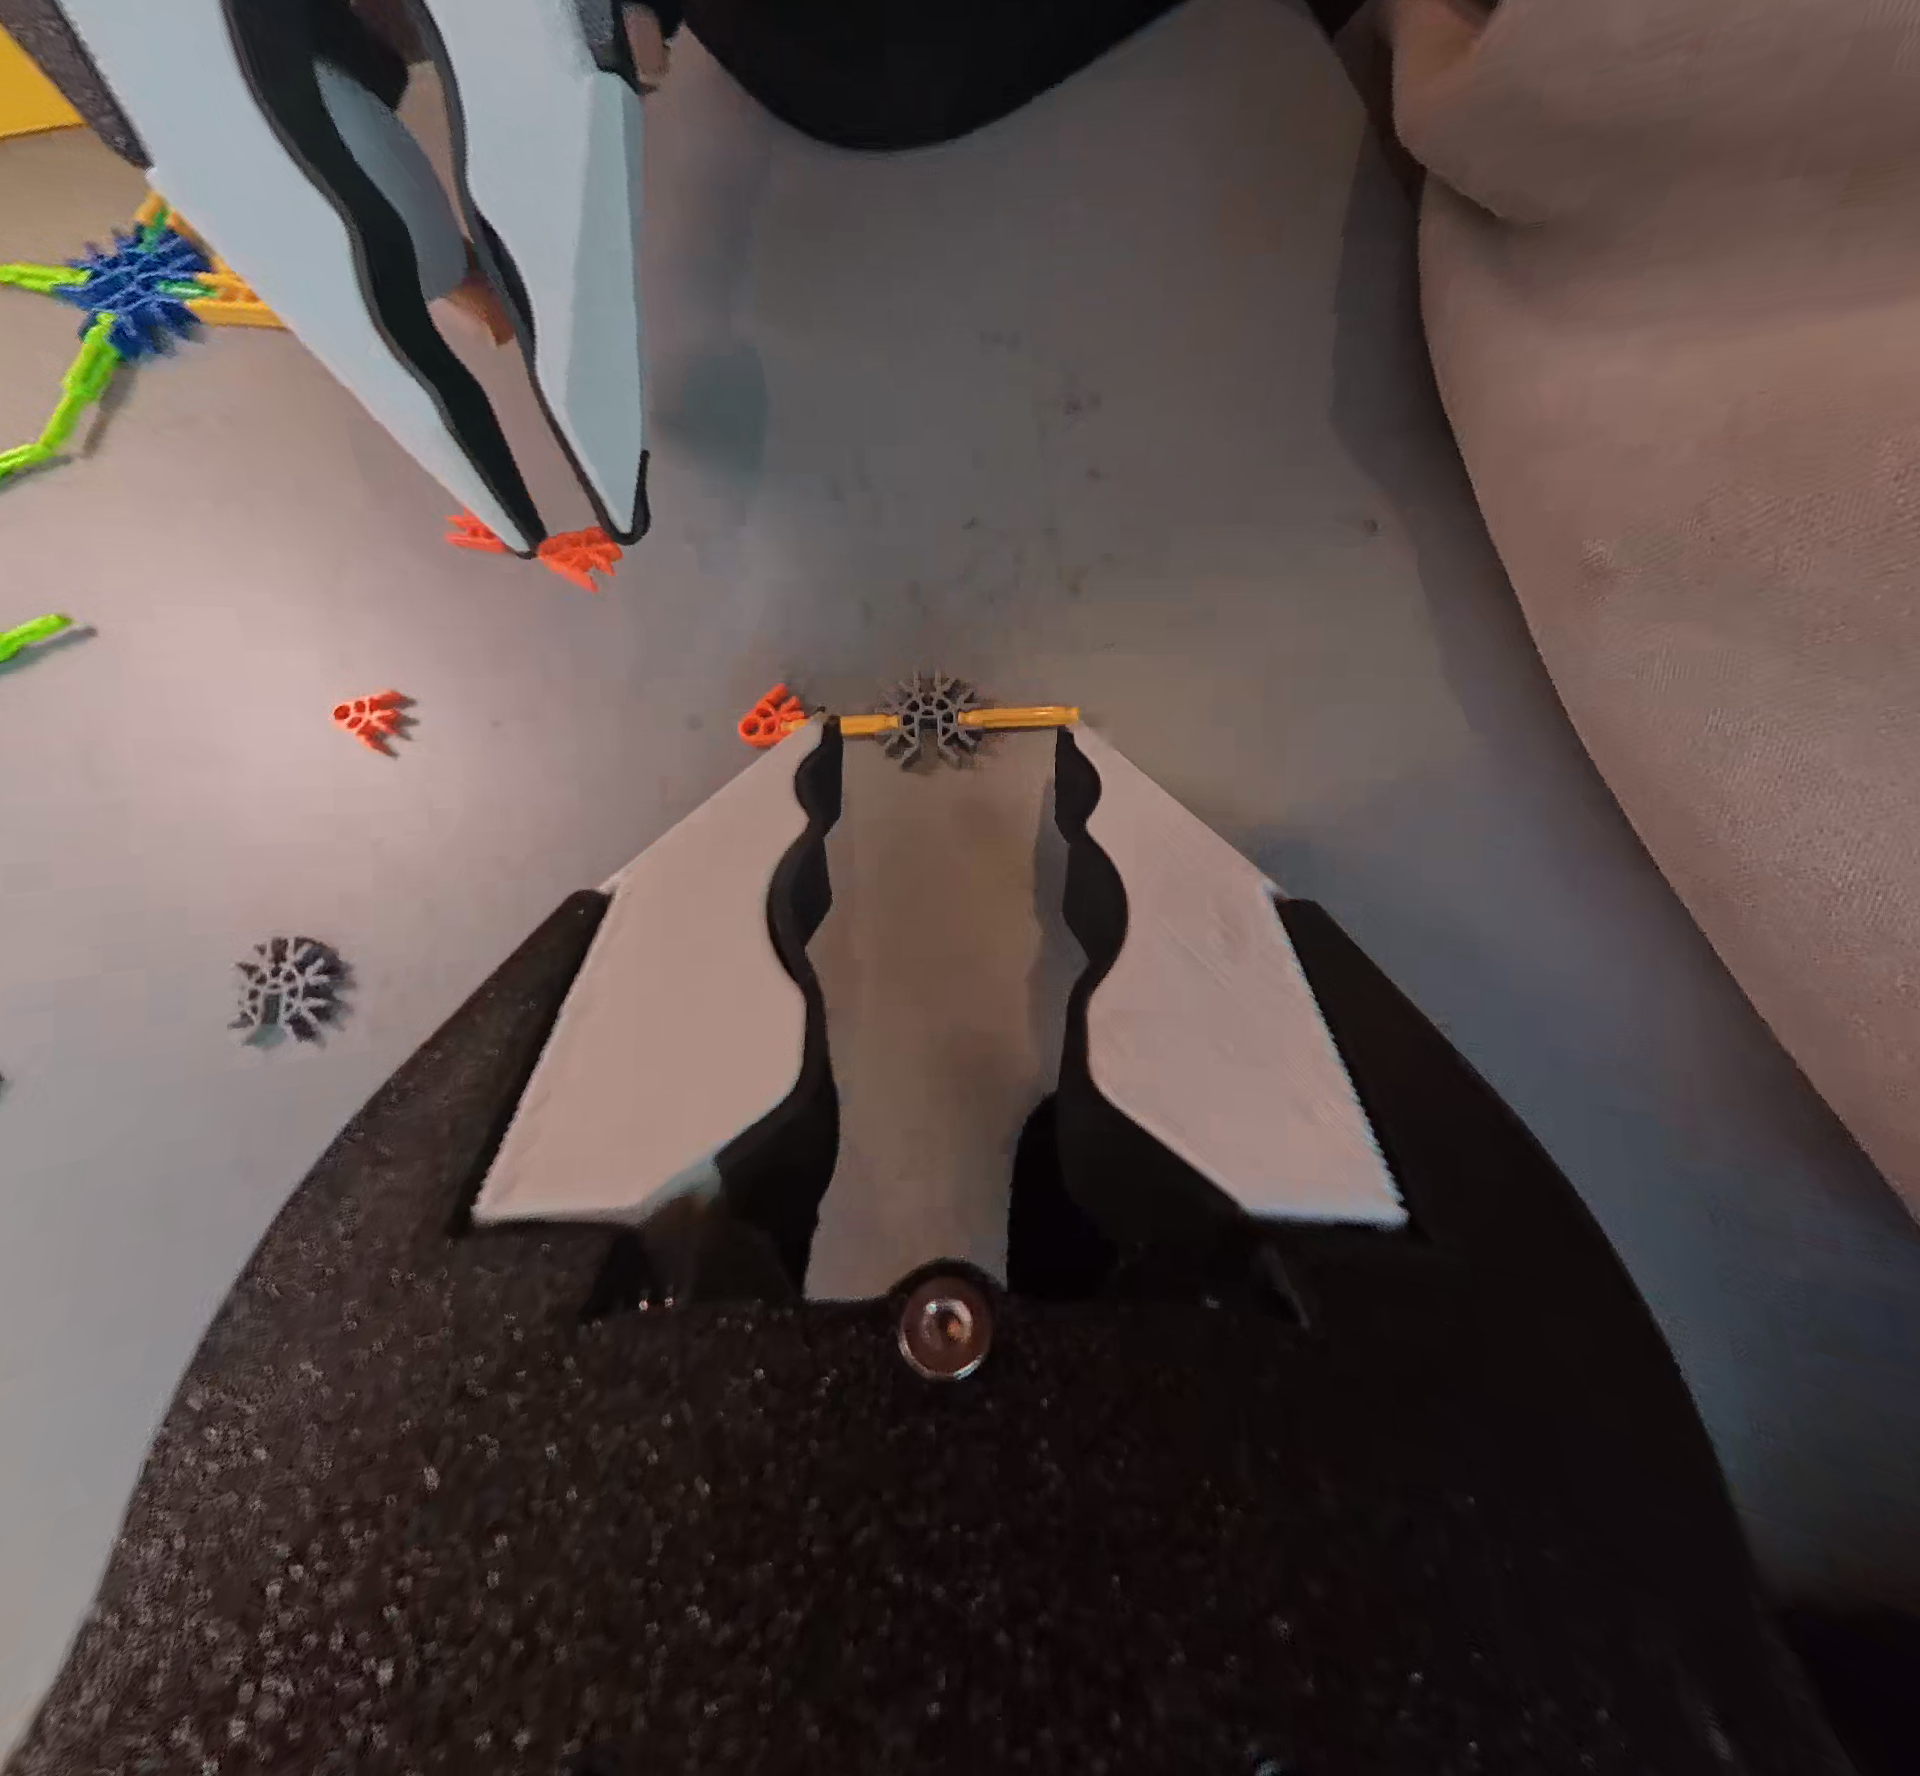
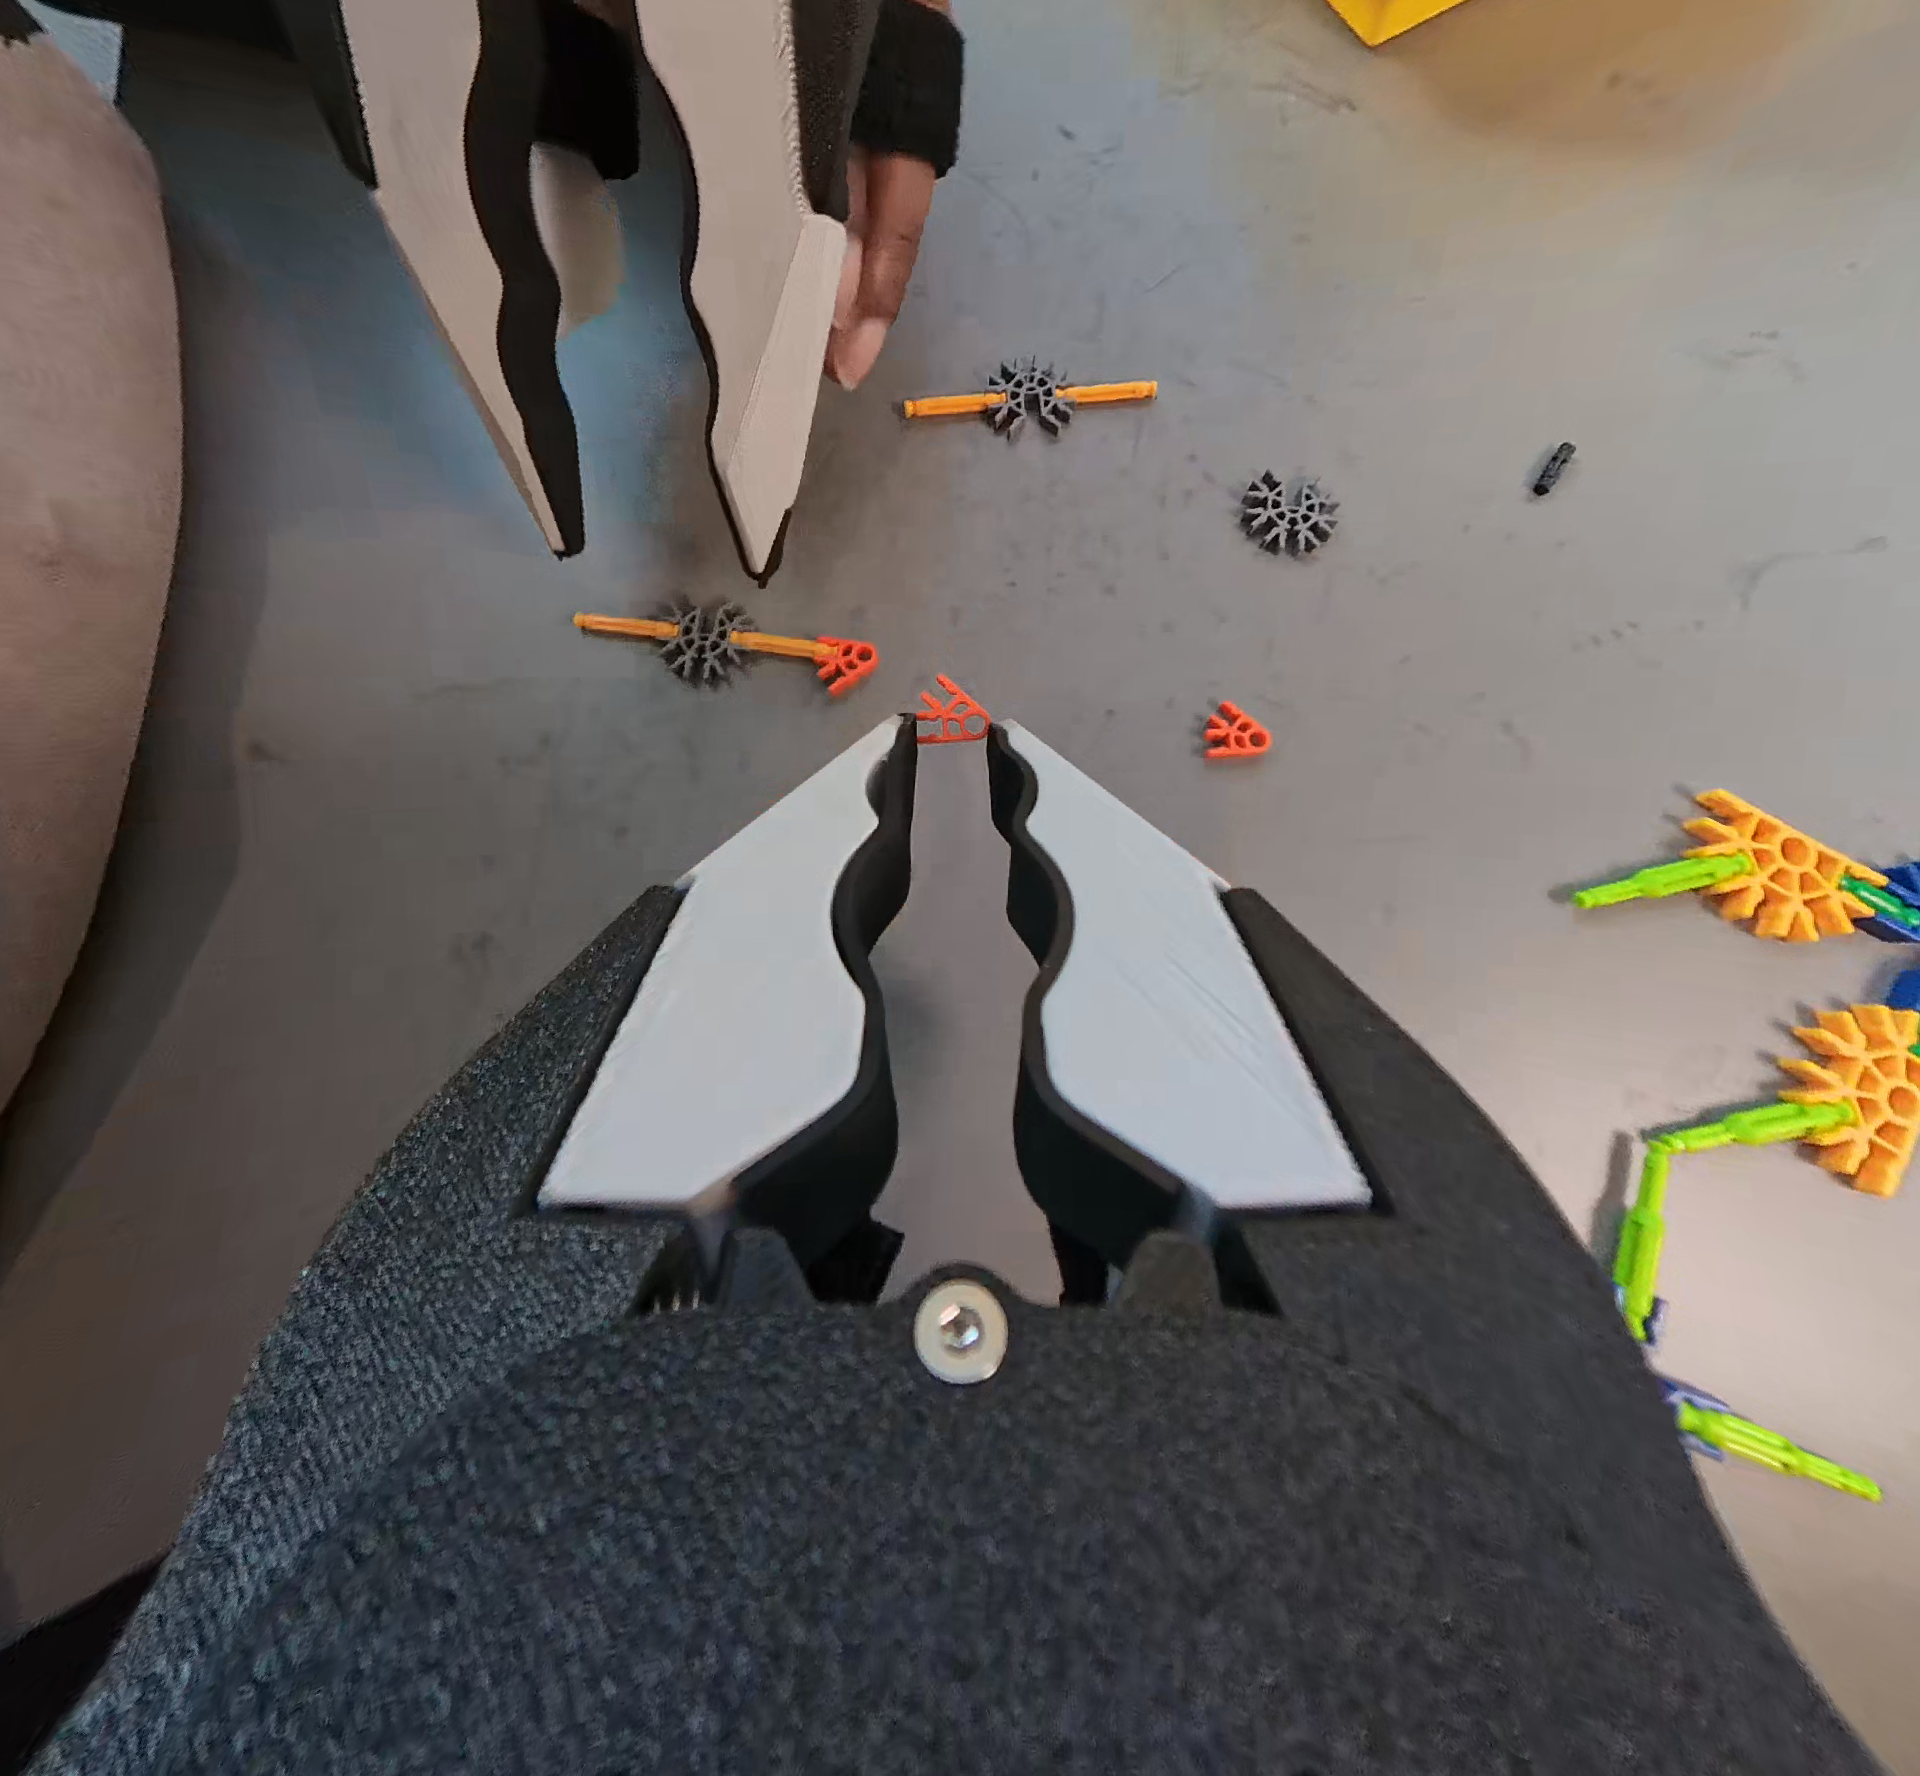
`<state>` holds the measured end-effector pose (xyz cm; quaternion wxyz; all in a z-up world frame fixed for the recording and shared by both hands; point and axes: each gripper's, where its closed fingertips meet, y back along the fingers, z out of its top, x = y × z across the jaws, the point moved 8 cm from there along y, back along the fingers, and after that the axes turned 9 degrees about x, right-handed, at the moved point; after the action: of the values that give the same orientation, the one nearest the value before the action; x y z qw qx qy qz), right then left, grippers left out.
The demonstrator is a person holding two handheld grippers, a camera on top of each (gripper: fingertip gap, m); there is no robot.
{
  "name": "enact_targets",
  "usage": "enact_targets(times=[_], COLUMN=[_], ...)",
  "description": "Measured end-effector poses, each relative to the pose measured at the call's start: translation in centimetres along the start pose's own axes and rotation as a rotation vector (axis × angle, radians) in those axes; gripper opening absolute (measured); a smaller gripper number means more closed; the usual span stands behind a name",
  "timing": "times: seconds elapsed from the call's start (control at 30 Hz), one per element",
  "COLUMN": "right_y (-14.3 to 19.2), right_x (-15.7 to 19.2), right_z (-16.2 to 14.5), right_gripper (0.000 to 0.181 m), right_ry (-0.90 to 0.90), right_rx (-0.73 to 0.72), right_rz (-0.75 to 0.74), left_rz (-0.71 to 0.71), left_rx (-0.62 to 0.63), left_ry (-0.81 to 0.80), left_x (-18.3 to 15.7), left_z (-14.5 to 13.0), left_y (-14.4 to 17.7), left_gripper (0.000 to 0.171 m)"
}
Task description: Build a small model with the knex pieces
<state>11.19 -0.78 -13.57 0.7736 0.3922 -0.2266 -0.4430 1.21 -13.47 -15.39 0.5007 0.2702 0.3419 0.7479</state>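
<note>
Orange connector point(image 2: 951, 720), a small, light, stiff plastic clip with toothed edges, sits pinched flat between my right gripper point(image 2: 951, 729) tips just above the smooth grey floor point(image 2: 1455, 376); it looks best held by its flat faces. My left gripper point(image 1: 945, 734) is spread over a yellow rod point(image 1: 1013, 717) through a grey snowflake hub point(image 1: 928, 718).
</note>
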Motion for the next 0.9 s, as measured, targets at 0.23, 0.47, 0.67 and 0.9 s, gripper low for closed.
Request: enact_targets(times=[0.23, 0.47, 0.67, 0.9], right_y=[1.2, 1.3, 0.2, -2.1], right_x=[-0.1, 0.4, 1.1, 2.1], right_z=[-1.8, -2.4, -1.1, -0.4], right_gripper=[0.011, 0.011, 0.011, 0.011], right_ry=[-0.037, -0.034, -0.032, -0.096], right_rx=[-0.037, -0.052, -0.016, 0.091], right_rz=[0.063, 0.060, 0.014, 0.008], left_rz=[-0.186, -0.222, 0.082, 0.206], left_rx=[0.245, 0.255, 0.099, -0.039], left_ry=[-0.286, 0.040, 0.662, 0.737], left_x=[2.2, 2.7, 1.3, -1.6], left_z=[1.4, 1.3, 0.1, 0.1], left_y=[-1.7, -1.6, -1.0, 0.1], left_gripper=[0.040, 0.023, 0.022, 0.028])
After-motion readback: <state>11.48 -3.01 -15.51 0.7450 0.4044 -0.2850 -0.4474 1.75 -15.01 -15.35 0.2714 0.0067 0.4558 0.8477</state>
